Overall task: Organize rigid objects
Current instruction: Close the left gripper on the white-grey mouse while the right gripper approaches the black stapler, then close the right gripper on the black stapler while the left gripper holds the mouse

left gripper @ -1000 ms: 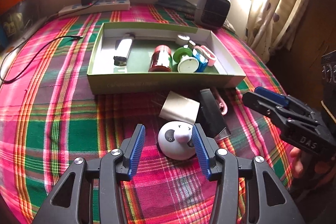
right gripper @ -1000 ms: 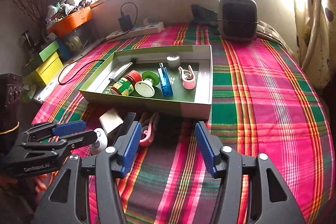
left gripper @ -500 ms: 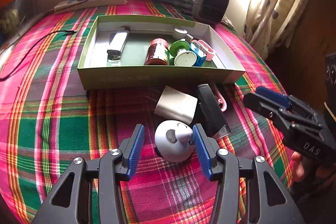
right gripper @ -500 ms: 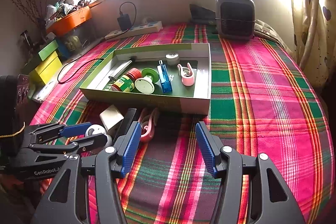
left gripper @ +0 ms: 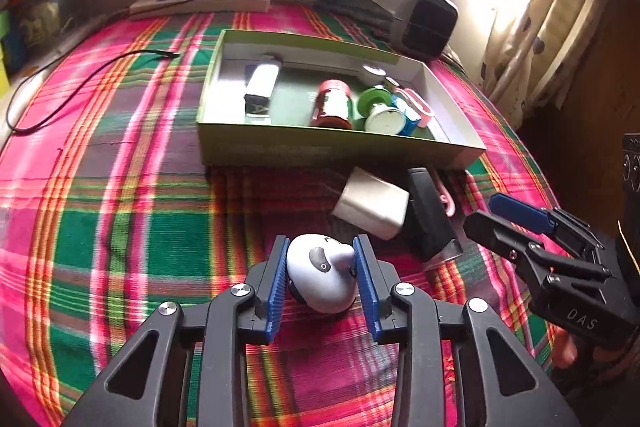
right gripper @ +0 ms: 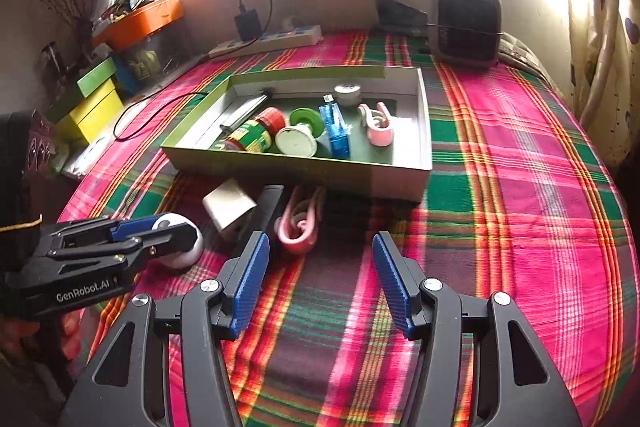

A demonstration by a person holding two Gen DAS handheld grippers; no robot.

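My left gripper point(left gripper: 322, 261) is shut on a round white panda-faced toy point(left gripper: 320, 273), low over the plaid cloth; the toy also shows in the right wrist view point(right gripper: 182, 247). A white adapter block point(left gripper: 372, 205), a black flat device point(left gripper: 428, 215) and a pink clip point(right gripper: 300, 223) lie in front of the green open box point(left gripper: 332, 153). The box holds a red-capped jar point(left gripper: 332, 105), a green-and-white spool point(left gripper: 380, 111), a blue item point(right gripper: 336, 129), a pink clip point(right gripper: 378, 125) and a silver torch point(left gripper: 260, 87). My right gripper point(right gripper: 320, 275) is open and empty, near the pink clip.
A power strip with charger point(left gripper: 200, 1) and a small heater point(left gripper: 426, 23) stand at the back. A black cable point(left gripper: 80, 83) lies left of the box. Yellow and green boxes point(right gripper: 92, 103) sit off the left edge. A curtain point(left gripper: 540, 7) hangs at the right.
My left gripper's jaws have closed onto the panda toy, which stood loose between them before. The left view has shifted so the box sits further right. The right gripper stays open, nearly still.
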